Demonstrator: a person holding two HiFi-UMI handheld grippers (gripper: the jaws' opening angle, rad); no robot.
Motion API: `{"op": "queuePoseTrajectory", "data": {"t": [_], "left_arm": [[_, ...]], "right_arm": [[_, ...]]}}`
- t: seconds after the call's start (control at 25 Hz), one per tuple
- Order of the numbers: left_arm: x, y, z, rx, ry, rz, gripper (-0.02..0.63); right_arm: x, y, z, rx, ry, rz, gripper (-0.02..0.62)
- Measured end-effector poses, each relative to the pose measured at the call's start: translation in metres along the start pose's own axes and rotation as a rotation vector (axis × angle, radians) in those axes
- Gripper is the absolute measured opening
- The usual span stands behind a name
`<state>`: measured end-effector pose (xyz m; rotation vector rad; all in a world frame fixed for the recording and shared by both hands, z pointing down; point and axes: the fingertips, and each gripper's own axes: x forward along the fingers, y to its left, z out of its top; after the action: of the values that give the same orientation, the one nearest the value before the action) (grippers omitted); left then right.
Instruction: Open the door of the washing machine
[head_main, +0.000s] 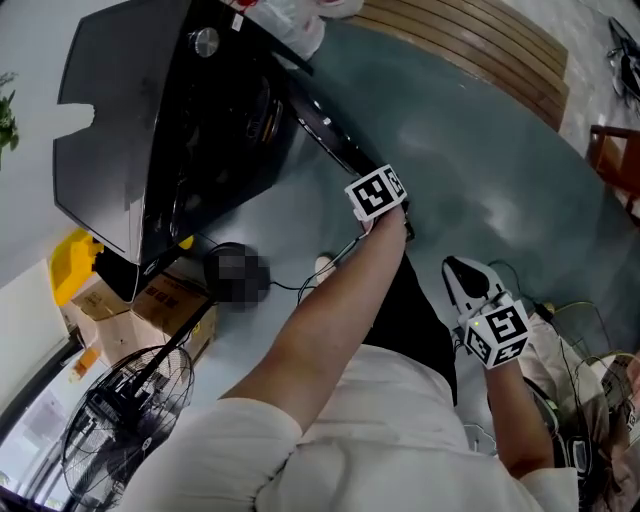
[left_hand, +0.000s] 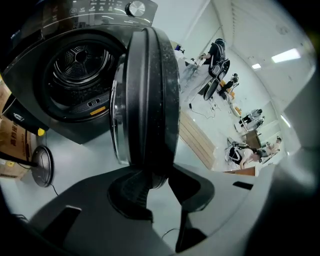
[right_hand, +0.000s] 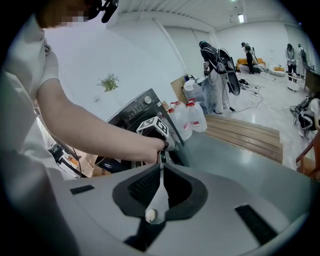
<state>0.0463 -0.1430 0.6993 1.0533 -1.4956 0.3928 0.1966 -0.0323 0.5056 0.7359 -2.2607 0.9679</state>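
The black washing machine (head_main: 150, 130) stands at the upper left of the head view with its round door (head_main: 330, 135) swung out towards me. In the left gripper view the drum (left_hand: 80, 65) lies bare and the door (left_hand: 150, 90) shows edge-on. My left gripper (left_hand: 159, 182) is shut on the lower rim of that door, one pad on each side; its marker cube (head_main: 378, 192) shows at the door's outer end. My right gripper (head_main: 462, 275) hangs lower right, away from the machine. Its jaws (right_hand: 161, 170) are shut with nothing between them.
A floor fan (head_main: 120, 400), cardboard boxes (head_main: 150, 310) and a yellow object (head_main: 75, 265) sit left of the machine. White jugs (right_hand: 190, 117) stand beside it. A wooden platform (head_main: 480, 40) lies beyond, a chair (head_main: 615, 160) at the right. People (right_hand: 217, 60) stand far back.
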Motion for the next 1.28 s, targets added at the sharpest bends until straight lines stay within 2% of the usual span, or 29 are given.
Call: {"op": "queuePoseTrajectory", "data": {"t": [0.52,1.28], "left_arm": [[0.026,-0.068,0.020,-0.068,0.010,-0.062,0.121],[0.058,-0.139,0.056,-0.266,0.000,-0.138,0.129]], "right_arm": [[-0.009,-0.035,-0.003,0.046,-0.003,-0.028,0.031],[-0.023,-0.074,-0.008,0.109,-0.015,-0.059,0.031]]}}
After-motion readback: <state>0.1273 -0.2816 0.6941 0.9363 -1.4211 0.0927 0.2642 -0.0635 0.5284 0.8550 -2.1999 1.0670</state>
